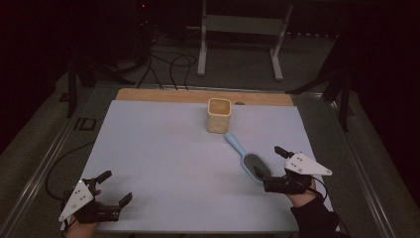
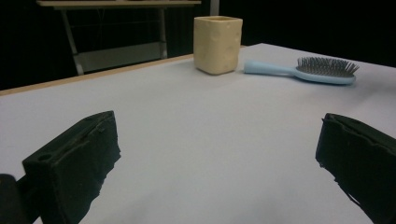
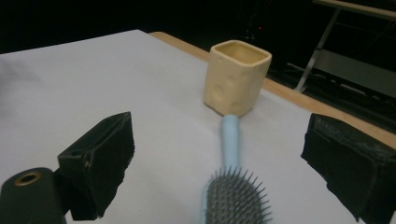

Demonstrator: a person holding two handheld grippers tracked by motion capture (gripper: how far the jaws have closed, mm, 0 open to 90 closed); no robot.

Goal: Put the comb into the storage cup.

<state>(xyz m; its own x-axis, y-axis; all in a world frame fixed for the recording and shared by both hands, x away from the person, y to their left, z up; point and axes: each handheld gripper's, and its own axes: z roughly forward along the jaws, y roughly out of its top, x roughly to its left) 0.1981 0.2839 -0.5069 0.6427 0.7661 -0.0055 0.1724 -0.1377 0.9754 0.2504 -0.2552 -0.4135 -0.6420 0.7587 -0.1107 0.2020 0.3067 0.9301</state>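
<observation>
Two grippers and two loose things are being catalogued on a pale blue table [image 1: 163,163], taken from left to right.

Item one: the left gripper [image 1: 118,187] is being held at about seven o'clock on the table, near the front edge. Its jaws are being kept wide apart and nothing is being gripped; in the left gripper view only bare tabletop is lying between them [image 2: 215,158]. It is being kept well apart from both loose things.

Item two: a cream square cup [image 1: 219,115] is standing upright at about twelve o'clock, near the far wooden edge, mouth up and apparently empty as far as the right gripper view [image 3: 237,77] is showing.

Item three: a light blue hairbrush [image 1: 247,157] is lying flat, bristles up, at about three o'clock. Its handle is pointing toward the cup, the tip lying just beside the cup's base; contact cannot be told.

Item four: the right gripper [image 1: 270,162] is being held at about four o'clock, jaws spread wide, straddling the brush head without closing on it. In the right gripper view the bristled head [image 3: 236,198] is sitting between the open jaws.

Progress, as judged: the approach to the hairbrush is being completed, while grasping, lifting and probably placing it in the cup are all being left to do.
</observation>
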